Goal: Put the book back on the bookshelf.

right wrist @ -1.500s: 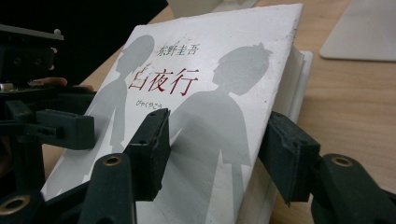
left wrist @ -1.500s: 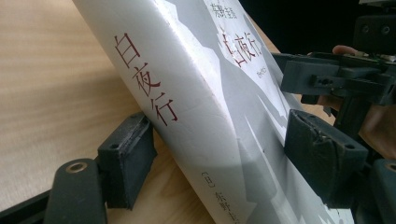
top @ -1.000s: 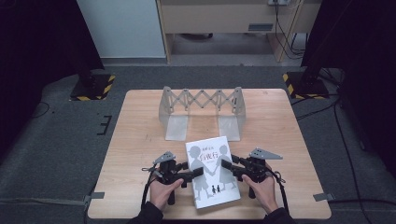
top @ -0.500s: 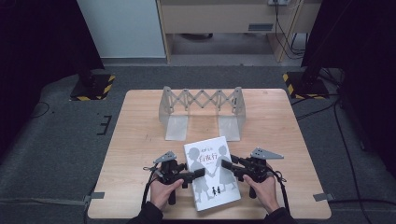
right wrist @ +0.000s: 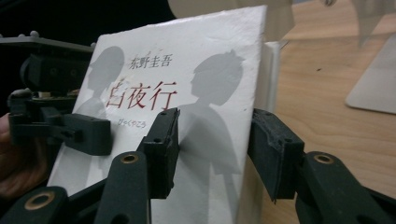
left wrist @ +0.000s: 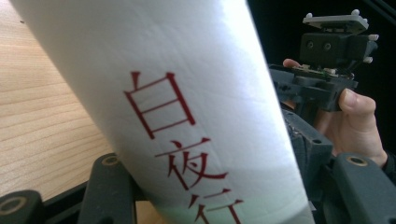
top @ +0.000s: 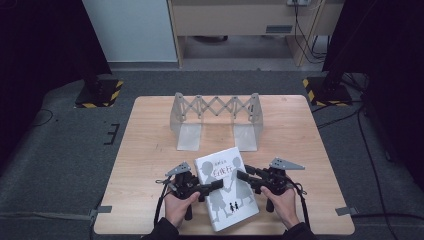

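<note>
The white book point(top: 227, 187) lies between both claws, each gripping one long edge, left claw point(top: 214, 185) having just closed, right claw point(top: 244, 176) opposite, its long axis pointing toward the folding rack point(top: 216, 117).

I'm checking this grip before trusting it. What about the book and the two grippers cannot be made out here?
- Left gripper pads: in the left gripper view the book spine covers them, so contact is unclear.
- Book's back cover: in the right gripper view the front cover hides it.
- Small print under the title: too small in the high view.
- Folding rack: cut off by the right gripper view's top edge.
</note>
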The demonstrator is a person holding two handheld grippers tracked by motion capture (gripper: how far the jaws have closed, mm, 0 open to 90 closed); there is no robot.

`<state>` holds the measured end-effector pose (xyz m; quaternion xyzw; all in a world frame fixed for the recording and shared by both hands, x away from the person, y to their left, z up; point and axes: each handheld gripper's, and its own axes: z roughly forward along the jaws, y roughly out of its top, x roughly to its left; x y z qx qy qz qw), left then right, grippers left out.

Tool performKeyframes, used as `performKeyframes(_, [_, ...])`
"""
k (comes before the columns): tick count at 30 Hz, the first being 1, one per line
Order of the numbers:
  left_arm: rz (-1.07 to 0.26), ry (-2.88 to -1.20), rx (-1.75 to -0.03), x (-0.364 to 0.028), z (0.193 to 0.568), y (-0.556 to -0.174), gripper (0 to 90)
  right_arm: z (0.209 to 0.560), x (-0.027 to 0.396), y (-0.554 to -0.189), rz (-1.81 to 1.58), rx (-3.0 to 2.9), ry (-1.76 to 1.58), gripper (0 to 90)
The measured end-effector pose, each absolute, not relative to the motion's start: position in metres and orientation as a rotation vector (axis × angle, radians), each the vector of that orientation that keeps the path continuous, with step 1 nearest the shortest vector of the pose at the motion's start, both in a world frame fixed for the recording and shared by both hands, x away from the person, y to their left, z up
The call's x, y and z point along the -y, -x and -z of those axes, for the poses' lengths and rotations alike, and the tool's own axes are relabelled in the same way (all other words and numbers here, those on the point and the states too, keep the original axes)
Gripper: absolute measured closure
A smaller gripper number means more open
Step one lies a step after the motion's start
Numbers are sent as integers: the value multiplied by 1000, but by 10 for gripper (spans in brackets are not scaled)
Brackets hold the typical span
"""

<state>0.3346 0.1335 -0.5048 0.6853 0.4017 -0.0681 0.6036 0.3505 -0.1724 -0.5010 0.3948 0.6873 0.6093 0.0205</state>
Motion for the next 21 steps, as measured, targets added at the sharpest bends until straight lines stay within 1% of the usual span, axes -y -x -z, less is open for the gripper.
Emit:
performKeyframes(5, [181, -1569, -953, -137, 502, -337, 426, 500, 183, -352, -1889, -2080, -1261, 507])
performKeyframes(7, [180, -1565, -961, -138, 500, -338, 436, 499, 189, -353, -1857, -2054, -1276, 485])
performKeyframes(17, [177, -1536, -959, -143, 485, -339, 496, 506, 209, -359, -1547, -2063, -1328, 402])
performKeyframes(21, [156, -1540, -947, -141, 475, -338, 515, 510, 217, -360, -1444, -2076, -1337, 379])
